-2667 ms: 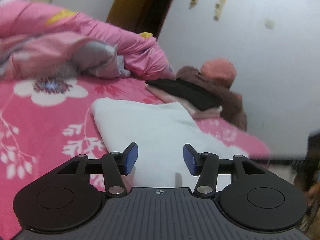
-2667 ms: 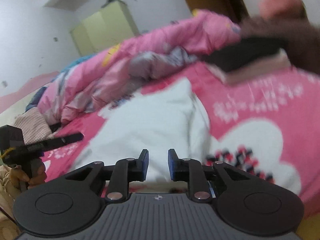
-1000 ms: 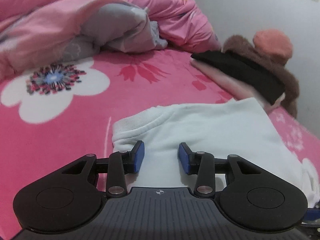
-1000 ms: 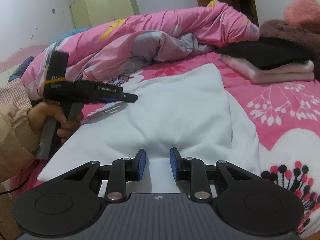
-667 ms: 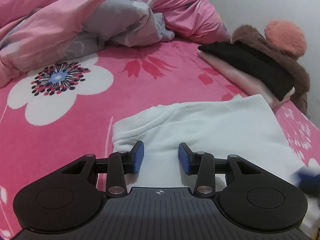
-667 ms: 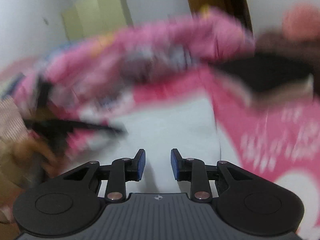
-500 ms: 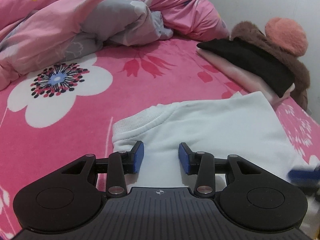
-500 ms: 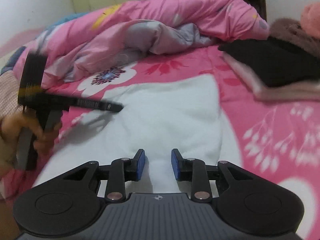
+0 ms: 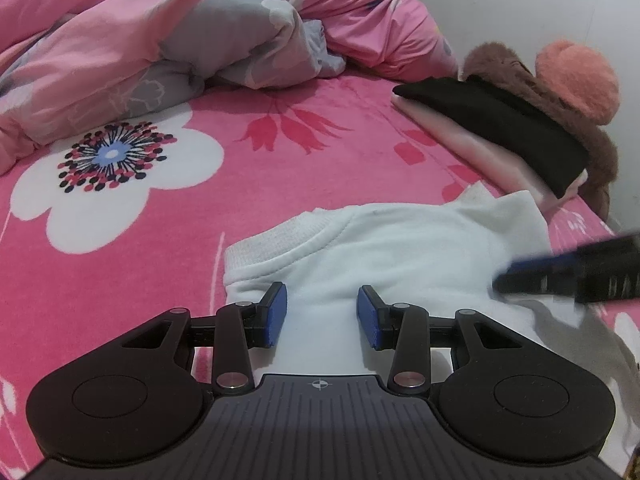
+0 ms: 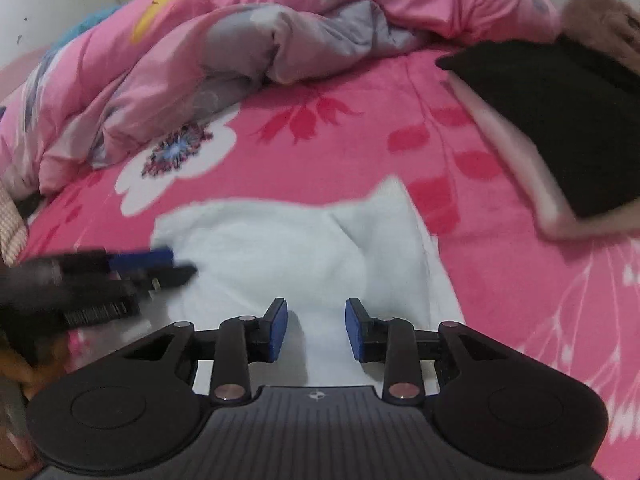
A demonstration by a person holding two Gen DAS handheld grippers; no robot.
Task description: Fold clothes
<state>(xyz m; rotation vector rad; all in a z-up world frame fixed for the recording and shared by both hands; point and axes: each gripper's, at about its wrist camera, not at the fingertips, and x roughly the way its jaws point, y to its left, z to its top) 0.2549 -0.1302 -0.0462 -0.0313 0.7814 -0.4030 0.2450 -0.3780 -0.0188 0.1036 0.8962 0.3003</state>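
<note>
A white garment [image 9: 400, 256] lies folded on the pink flowered bed sheet [image 9: 248, 184], its ribbed edge [image 9: 272, 244] toward the left. My left gripper [image 9: 322, 314] hovers low over that end, open, with only flat cloth under the gap. The right gripper [image 9: 560, 276] comes in blurred over the garment's right side. In the right wrist view the white garment [image 10: 288, 248] spreads ahead, and my right gripper [image 10: 316, 328] is above its near part. Its jaws are opening and the pads press on nothing. The left gripper [image 10: 152, 268] shows blurred at the left.
A bunched pink and grey duvet [image 9: 168, 52] fills the back. At the right sits a stack of folded clothes [image 9: 500, 136], black over pale pink, against a brown plush toy [image 9: 572, 76] and the wall. A person's hand [image 10: 24, 364] holds the left gripper.
The right gripper has travelled forward over the white garment toward its far edge, entering the left wrist view from the right, and its jaws stand slightly wider. The left gripper has stayed put.
</note>
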